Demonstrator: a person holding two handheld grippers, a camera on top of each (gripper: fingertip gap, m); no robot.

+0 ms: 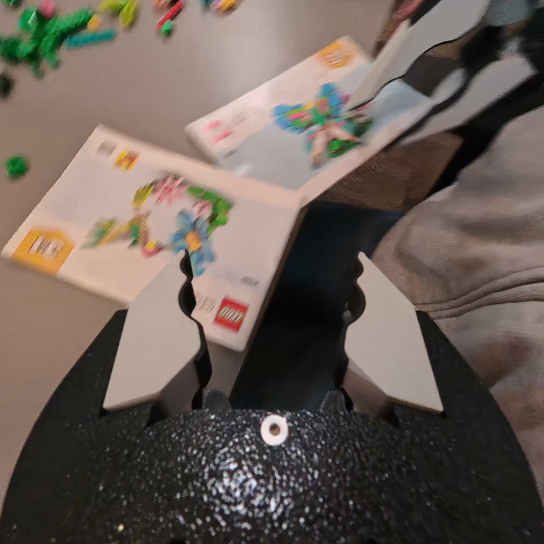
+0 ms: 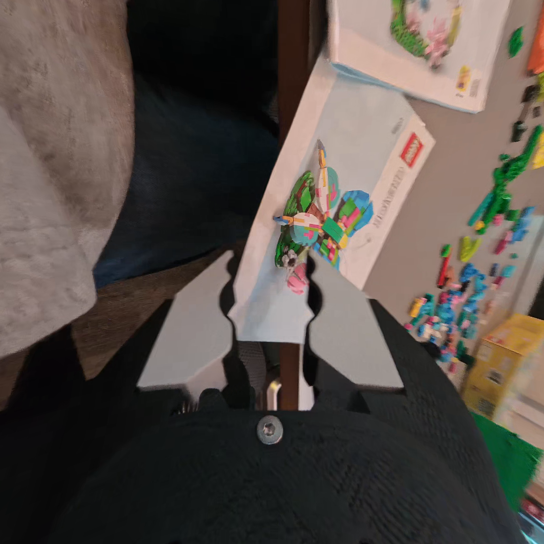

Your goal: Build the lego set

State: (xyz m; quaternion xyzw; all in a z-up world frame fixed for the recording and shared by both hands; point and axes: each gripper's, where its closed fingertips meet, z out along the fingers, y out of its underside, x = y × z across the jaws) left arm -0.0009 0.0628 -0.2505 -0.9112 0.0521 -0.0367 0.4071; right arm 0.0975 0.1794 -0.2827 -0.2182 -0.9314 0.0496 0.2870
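My left gripper (image 1: 272,256) is open and empty. It hovers over the near corner of a white booklet (image 1: 117,206) with a flower wreath picture, which lies at the grey table's edge. A second white booklet (image 1: 250,123) with a butterfly picture lies beside it and overhangs the edge. My right gripper (image 2: 270,256) is open around that booklet's (image 2: 368,153) overhanging corner. One finger (image 2: 338,309) is over the cover and the other finger (image 2: 200,309) is at its edge. The pads stand apart. The right gripper also shows in the left wrist view (image 1: 356,106). Both views are blurred.
Loose coloured bricks are scattered on the table (image 1: 44,44) (image 2: 459,294). A yellow box (image 2: 506,368) and a green plate (image 2: 506,459) sit at the right. The brown table edge (image 2: 291,88) runs past a person's grey garment (image 2: 44,147) (image 1: 471,250). Across from one pair of fingers to the other is roughly 15 centimetres.
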